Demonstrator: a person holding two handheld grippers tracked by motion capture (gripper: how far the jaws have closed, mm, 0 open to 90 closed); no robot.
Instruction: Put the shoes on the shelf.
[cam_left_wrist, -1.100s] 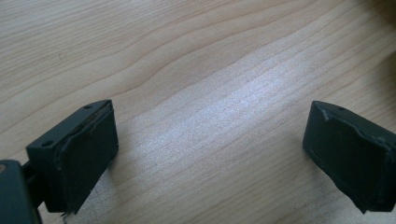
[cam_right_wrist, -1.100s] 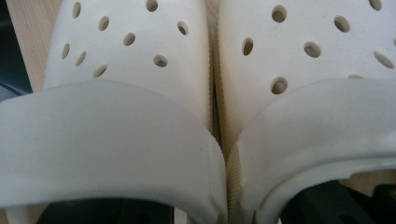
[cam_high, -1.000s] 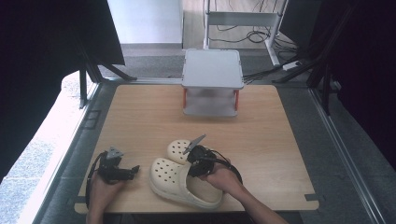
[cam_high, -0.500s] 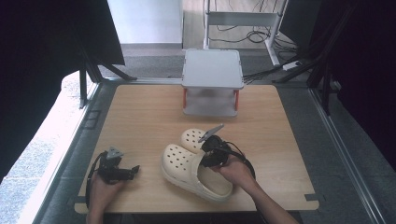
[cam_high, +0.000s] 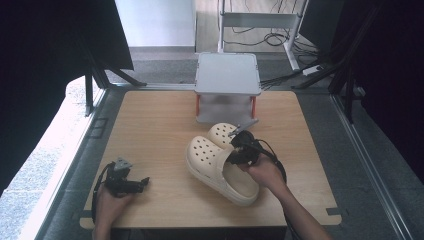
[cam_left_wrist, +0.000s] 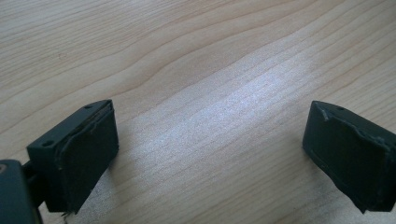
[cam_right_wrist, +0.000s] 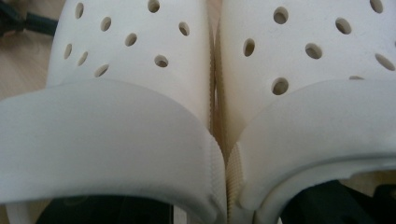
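Two cream clogs with holes sit side by side in mid-table, the nearer clog (cam_high: 220, 167) larger in the high view and the farther clog (cam_high: 221, 134) partly behind it. My right gripper (cam_high: 239, 152) is shut on their adjoining inner walls, one black jaw down in each shoe opening. In the right gripper view the left clog (cam_right_wrist: 126, 60) and right clog (cam_right_wrist: 317, 46) are pressed together above the right gripper (cam_right_wrist: 217, 205). My left gripper (cam_high: 142, 182) rests at the table's front left, open over bare wood, as the left gripper view confirms (cam_left_wrist: 210, 158).
A small grey two-level stand (cam_high: 227, 75) with red legs stands at the back middle of the wooden table (cam_high: 150, 125), just beyond the clogs. Dark frames and cables lie beyond the table's edges.
The right gripper has carried the pair of clogs away from the front edge, rightward and toward the grey stand. The left gripper has stayed put.
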